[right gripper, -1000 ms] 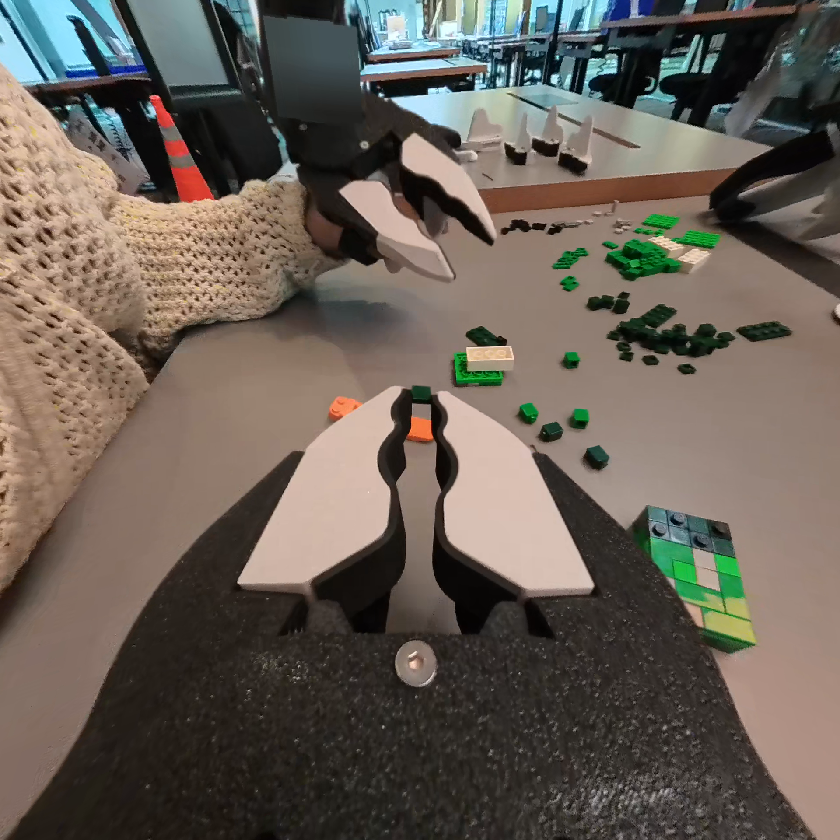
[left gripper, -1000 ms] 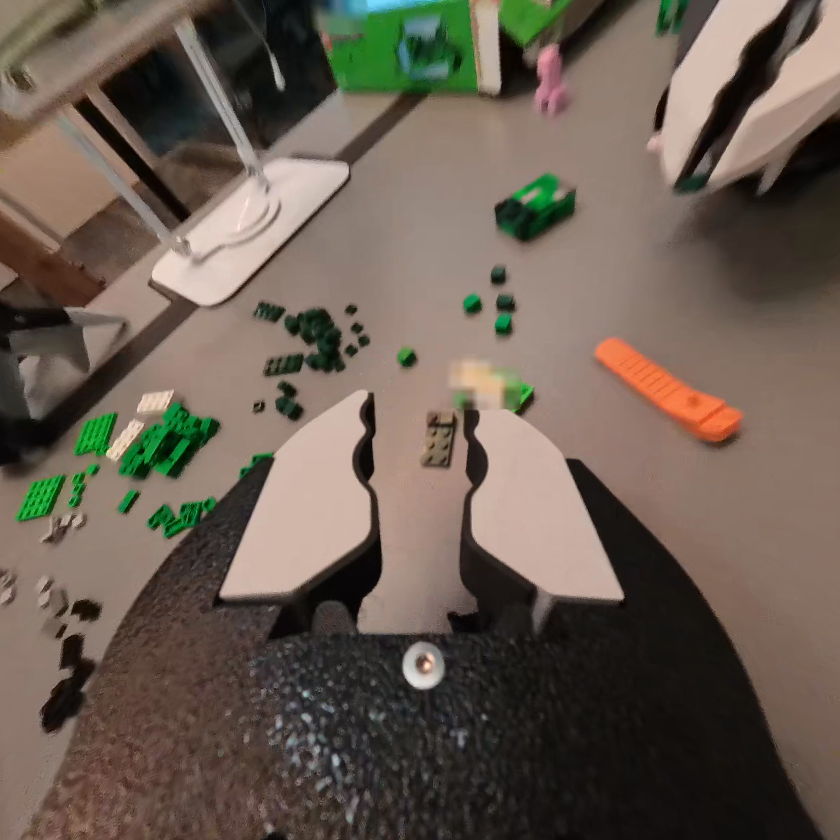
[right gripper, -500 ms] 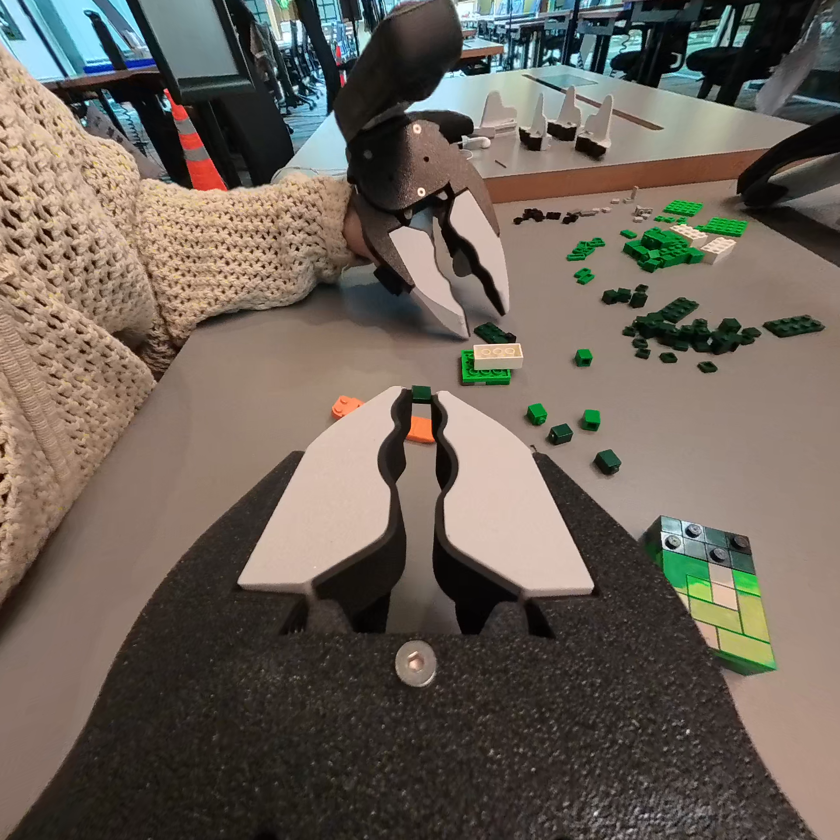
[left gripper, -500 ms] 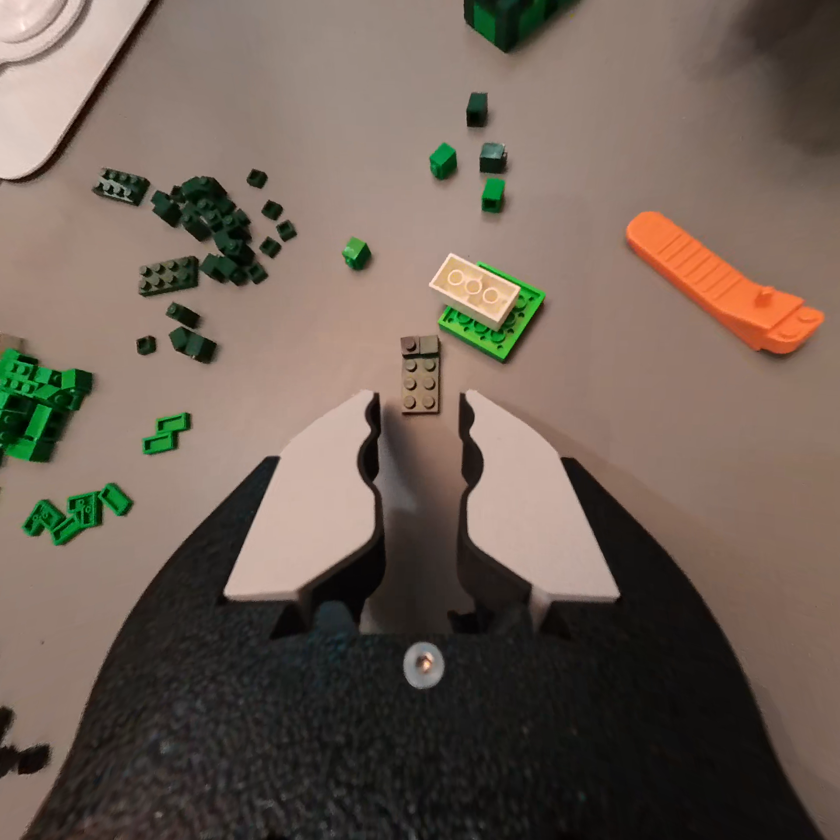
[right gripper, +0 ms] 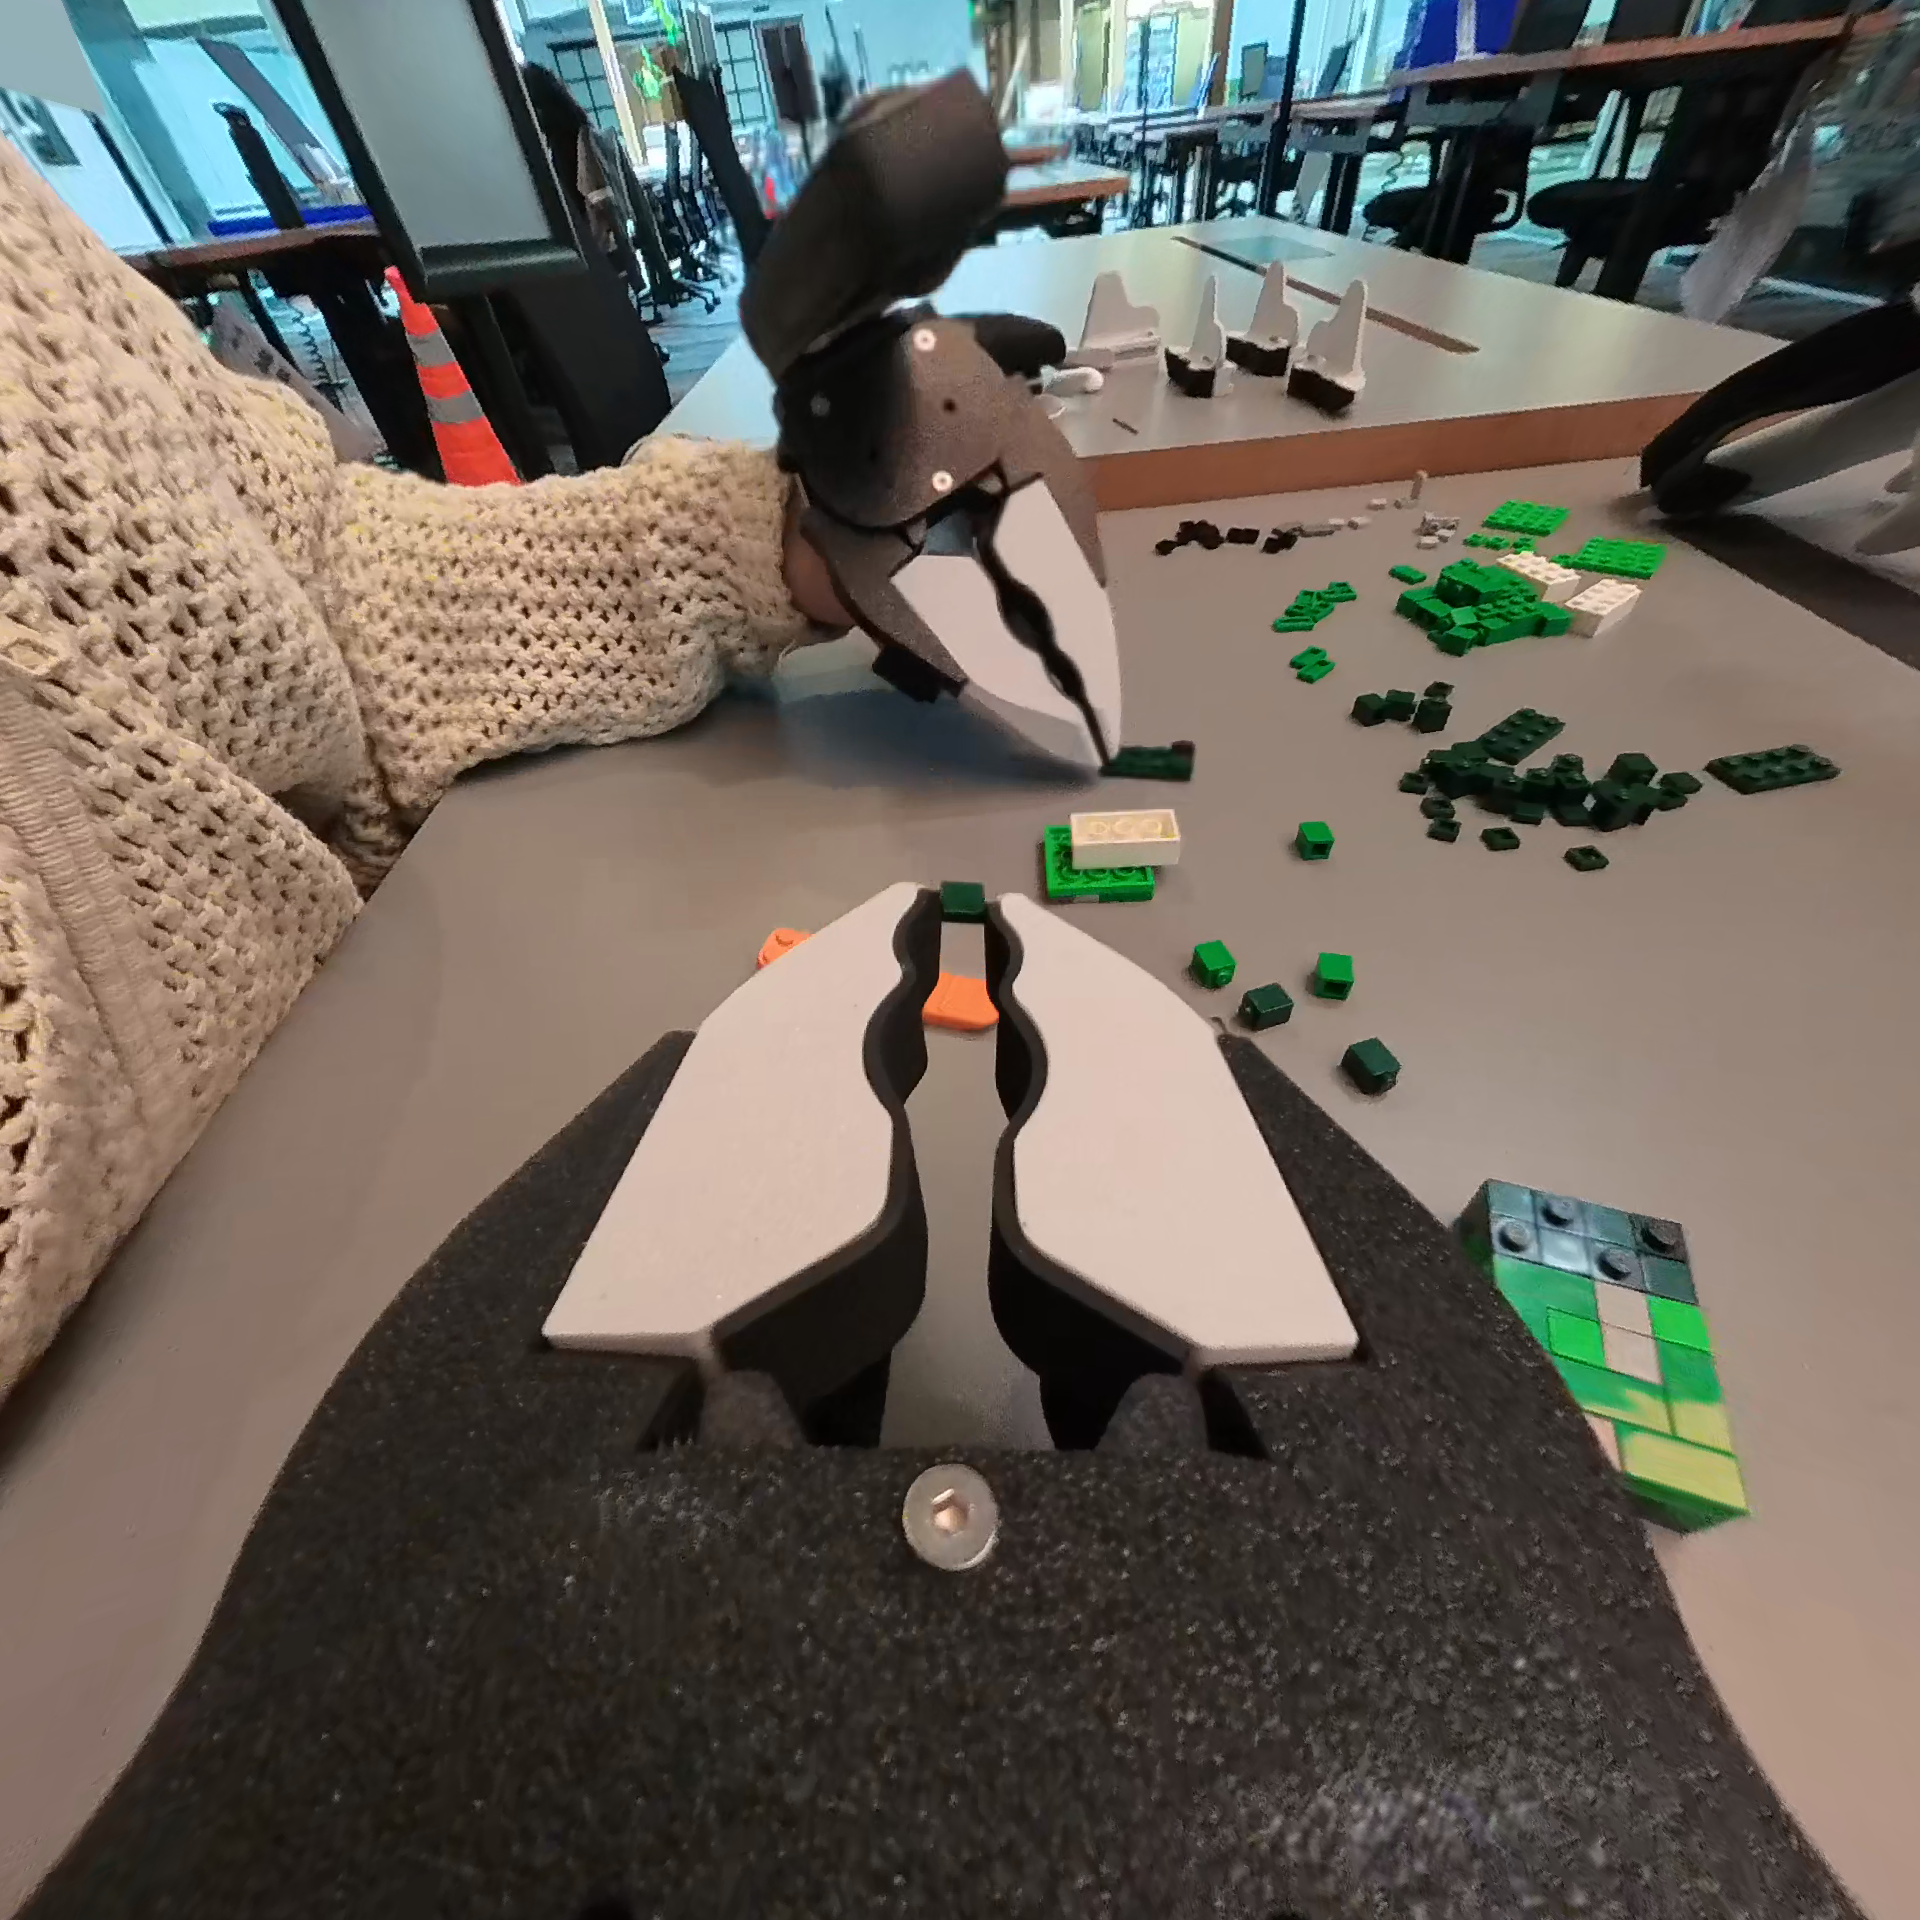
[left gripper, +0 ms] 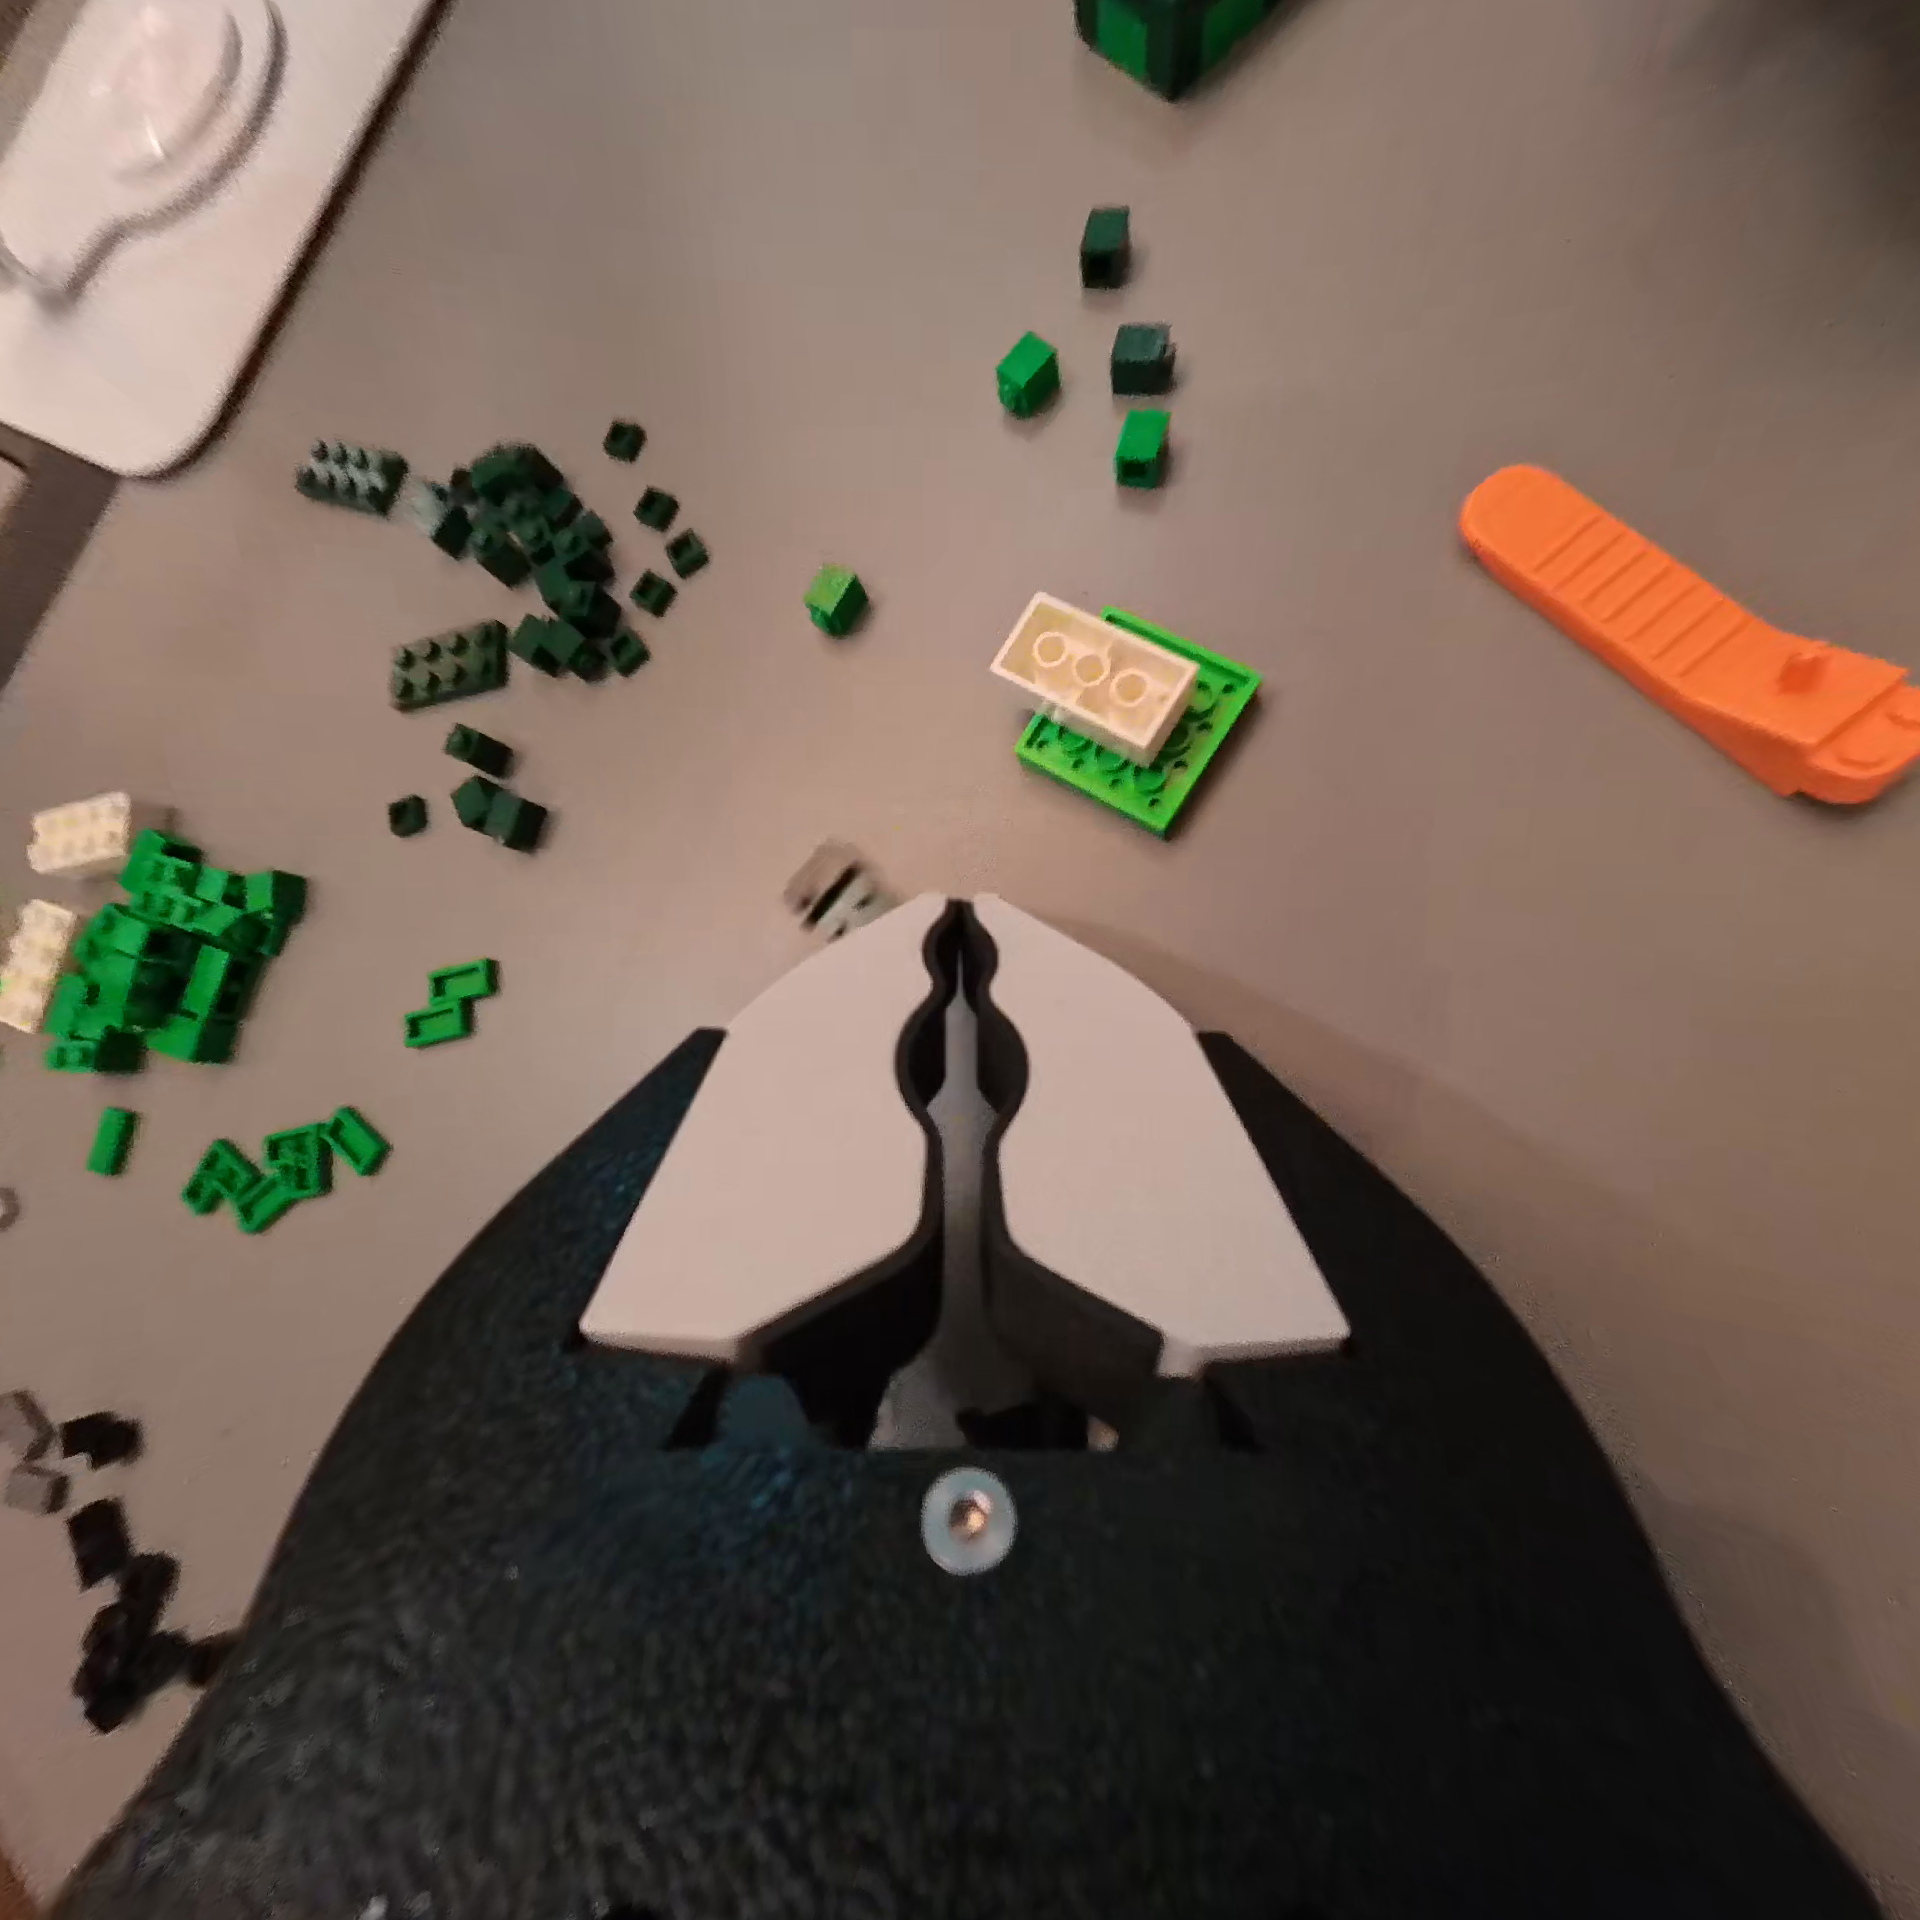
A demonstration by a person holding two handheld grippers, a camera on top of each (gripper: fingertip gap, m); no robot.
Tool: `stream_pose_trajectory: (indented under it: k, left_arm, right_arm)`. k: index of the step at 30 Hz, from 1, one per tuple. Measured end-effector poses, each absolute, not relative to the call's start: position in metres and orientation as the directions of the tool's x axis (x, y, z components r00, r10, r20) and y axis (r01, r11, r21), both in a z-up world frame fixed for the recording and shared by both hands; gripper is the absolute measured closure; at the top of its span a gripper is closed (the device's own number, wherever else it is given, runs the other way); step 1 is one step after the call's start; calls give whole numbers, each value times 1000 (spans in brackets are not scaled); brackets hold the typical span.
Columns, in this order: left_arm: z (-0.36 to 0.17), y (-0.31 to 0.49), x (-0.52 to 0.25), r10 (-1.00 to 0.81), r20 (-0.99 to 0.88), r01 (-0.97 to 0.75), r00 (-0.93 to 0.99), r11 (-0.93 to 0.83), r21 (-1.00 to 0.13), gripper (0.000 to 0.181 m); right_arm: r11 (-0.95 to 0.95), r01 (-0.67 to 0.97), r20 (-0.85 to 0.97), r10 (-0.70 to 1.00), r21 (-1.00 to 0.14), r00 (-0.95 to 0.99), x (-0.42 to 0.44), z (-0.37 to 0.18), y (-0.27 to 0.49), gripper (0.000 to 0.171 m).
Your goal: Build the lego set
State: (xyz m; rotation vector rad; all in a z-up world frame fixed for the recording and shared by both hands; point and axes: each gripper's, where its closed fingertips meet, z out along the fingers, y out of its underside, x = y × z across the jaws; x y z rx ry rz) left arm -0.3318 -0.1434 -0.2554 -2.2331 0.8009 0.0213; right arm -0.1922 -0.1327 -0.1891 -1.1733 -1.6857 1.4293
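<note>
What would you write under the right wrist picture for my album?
Right tongs pinch a small green brick above the grey table.

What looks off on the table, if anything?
White brick lies askew on the bright green plate: it is rotated against the plate, overhangs one edge, and apparently has its hollow underside up. Nothing else stands out.

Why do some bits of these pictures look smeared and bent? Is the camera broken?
Likely not. In the left wrist view motion blur smears the green brick pile and the small plate by the left tongs. In the right wrist view the built green block is smeared, and the wide lens stretches the edges.
</note>
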Motion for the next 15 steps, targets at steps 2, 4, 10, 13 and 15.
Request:
stream_pose_trajectory:
  k: [2,4,10,13,15]
  left_arm:
    - [-242,-144,-324,-548,-273,-562,791,-475,-677,181]
    - [-230,-144,-318,-543,-285,-560,790,-449,-697,181]
    - [-226,-140,-349,-375,-79,-292,924,-553,-781,155]
    - [-238,-138,-361,-258,26,-153,966,-647,-747,142]
    - [-241,-133,-363,-206,-16,-148,978,-648,-748,141]
  right_arm:
    - [6,206,-78,916,-979,-393,-192,-186,-131,163]
    - [-1,195,-79,917,-981,-391,-191,-184,-130,163]
    - [0,202,-83,913,-979,-400,-191,-185,-132,163]
    - [-2,208,-88,911,-978,-403,-192,-185,-132,163]
    - [-3,209,-89,911,-978,-404,-192,-186,-132,163]
